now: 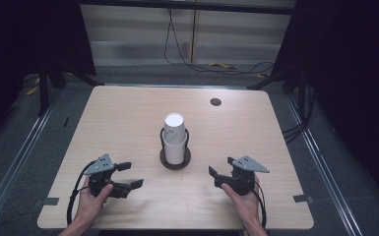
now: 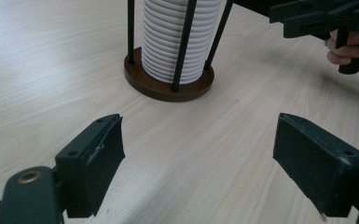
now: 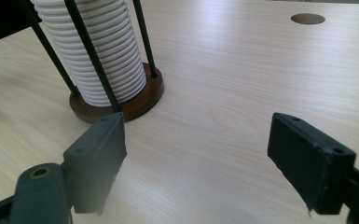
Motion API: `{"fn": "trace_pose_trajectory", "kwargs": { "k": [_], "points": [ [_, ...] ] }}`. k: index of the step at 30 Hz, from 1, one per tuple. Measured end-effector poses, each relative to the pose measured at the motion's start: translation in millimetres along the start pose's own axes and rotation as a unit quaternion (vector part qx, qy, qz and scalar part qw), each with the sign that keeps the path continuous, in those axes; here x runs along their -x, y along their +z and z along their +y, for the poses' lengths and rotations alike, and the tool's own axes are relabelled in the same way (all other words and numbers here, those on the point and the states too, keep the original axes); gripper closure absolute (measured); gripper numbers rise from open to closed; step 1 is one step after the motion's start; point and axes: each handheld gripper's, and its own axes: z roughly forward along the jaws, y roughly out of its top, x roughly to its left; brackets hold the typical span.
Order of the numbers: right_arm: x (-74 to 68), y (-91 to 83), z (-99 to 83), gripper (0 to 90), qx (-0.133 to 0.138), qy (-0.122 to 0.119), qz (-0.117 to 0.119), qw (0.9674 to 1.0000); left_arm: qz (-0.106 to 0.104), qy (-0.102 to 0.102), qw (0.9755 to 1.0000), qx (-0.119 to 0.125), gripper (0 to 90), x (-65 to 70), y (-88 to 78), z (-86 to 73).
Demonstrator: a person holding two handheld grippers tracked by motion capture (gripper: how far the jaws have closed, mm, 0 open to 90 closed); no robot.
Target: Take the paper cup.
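A stack of white paper cups (image 1: pixel 174 137) stands upright in a holder of thin black rods (image 1: pixel 186 140) on a round brown base (image 1: pixel 175 162) at the table's middle. In the left gripper view the cup stack (image 2: pixel 177 35) rises ahead of the jaws, in the right gripper view the stack (image 3: pixel 98 51) is at upper left. My left gripper (image 1: pixel 129 174) rests low at the front left, open, nothing between its jaws. My right gripper (image 1: pixel 220 170) sits at the front right, open and empty too. Both point toward the holder, well short of it.
The light wooden table (image 1: pixel 128 113) has a round cable hole (image 1: pixel 215 102) at the back right. Its front edge runs just behind my hands. Dark floor, metal rails and cables surround the table.
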Motion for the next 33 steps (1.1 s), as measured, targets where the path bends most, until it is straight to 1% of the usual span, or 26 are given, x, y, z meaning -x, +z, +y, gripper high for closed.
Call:
{"fn": "trace_pose_trajectory", "kwargs": {
  "k": [2,3,5,7,8,9,10,11,12,14,15,16,17,19,20,22,24,25,28,31,32,33],
  "points": [
    [0.1,0.0,0.1,20.7,-0.002,0.001,0.004,1.0000,0.001,-0.003,1.0000,0.001,16.2,-0.4,-0.1,0.1],
    [-0.2,0.3,0.0,20.7,-0.002,0.001,0.008,1.0000,0.009,-0.004,1.0000,-0.001,16.1,-1.1,-0.2,0.2],
    [-0.3,0.5,0.0,20.5,-0.001,0.000,0.012,0.9999,0.009,-0.005,0.9999,-0.001,16.1,-1.3,0.1,0.2],
    [-1.8,2.4,-0.5,20.5,-0.004,-0.009,0.020,0.9998,0.002,-0.001,1.0000,-0.003,16.1,-1.2,1.4,0.8],
    [-3.4,3.4,-0.6,20.4,-0.006,-0.010,0.021,0.9997,0.002,-0.001,1.0000,-0.003,16.1,-1.2,1.4,0.8],
    [-5.2,3.6,-0.4,20.3,-0.007,-0.015,0.029,0.9994,-0.002,0.004,1.0000,-0.004,16.1,-0.5,3.1,0.6],
    [-5.2,3.6,-0.4,20.3,-0.007,-0.015,0.029,0.9994,-0.002,0.004,1.0000,-0.004,16.1,-0.5,3.1,0.6],
    [-8.1,3.9,0.3,20.3,-0.006,-0.018,0.039,0.9990,-0.003,0.007,0.9999,-0.008,16.1,-0.4,4.0,0.5],
    [-14.3,3.8,2.6,20.4,-0.004,-0.028,0.047,0.9985,-0.011,0.008,0.9999,-0.010,16.0,0.2,5.6,0.0],
    [-17.0,3.5,3.4,20.2,-0.005,-0.031,0.051,0.9982,-0.011,0.008,0.9999,-0.011,16.0,1.1,5.8,-0.1],
    [-21.2,3.1,4.3,20.2,-0.007,-0.033,0.061,0.9976,-0.010,0.011,0.9998,-0.013,16.1,3.2,5.7,-0.1],
    [-21.2,3.1,4.3,20.2,-0.007,-0.033,0.061,0.9976,-0.010,0.011,0.9998,-0.013,16.1,3.2,5.7,-0.1],
    [-23.9,2.6,5.9,20.2,-0.009,-0.039,0.064,0.9971,-0.012,0.012,0.9998,-0.012,16.1,4.2,5.7,-0.2],
    [-25.7,1.5,9.5,20.3,-0.009,-0.041,0.072,0.9965,-0.010,0.019,0.9996,-0.015,16.1,5.4,5.2,-0.7],
    [-25.7,1.5,9.5,20.3,-0.009,-0.041,0.072,0.9965,-0.010,0.019,0.9996,-0.015,16.1,5.4,5.2,-0.7],
    [-28.8,-1.7,17.3,20.5,0.000,-0.043,0.078,0.9961,-0.009,0.013,0.9998,-0.012,16.2,5.3,5.6,-1.4],
    [-30.3,-2.6,19.8,20.6,0.002,-0.044,0.080,0.9958,-0.008,0.013,0.9998,-0.012,16.2,5.7,6.4,-1.7],
    [-32.3,-2.6,22.3,20.2,0.004,-0.045,0.078,0.9959,-0.010,0.016,0.9997,-0.015,16.2,6.0,7.0,-1.8],
    [-37.2,-2.1,30.5,20.1,0.001,-0.053,0.095,0.9941,-0.015,0.018,0.9995,-0.019,16.3,8.0,9.0,-2.4],
    [-38.4,-1.7,34.0,20.1,0.002,-0.053,0.099,0.9936,-0.016,0.020,0.9994,-0.022,16.3,8.3,9.7,-2.6],
    [-38.6,-0.1,37.9,20.2,0.003,-0.054,0.105,0.9929,-0.024,0.029,0.9990,-0.021,16.2,8.9,9.9,-2.7],
    [-38.6,-0.1,37.9,20.2,0.003,-0.054,0.105,0.9929,-0.024,0.029,0.9990,-0.021,16.0,8.9,9.9,-2.7]
  ]
}}
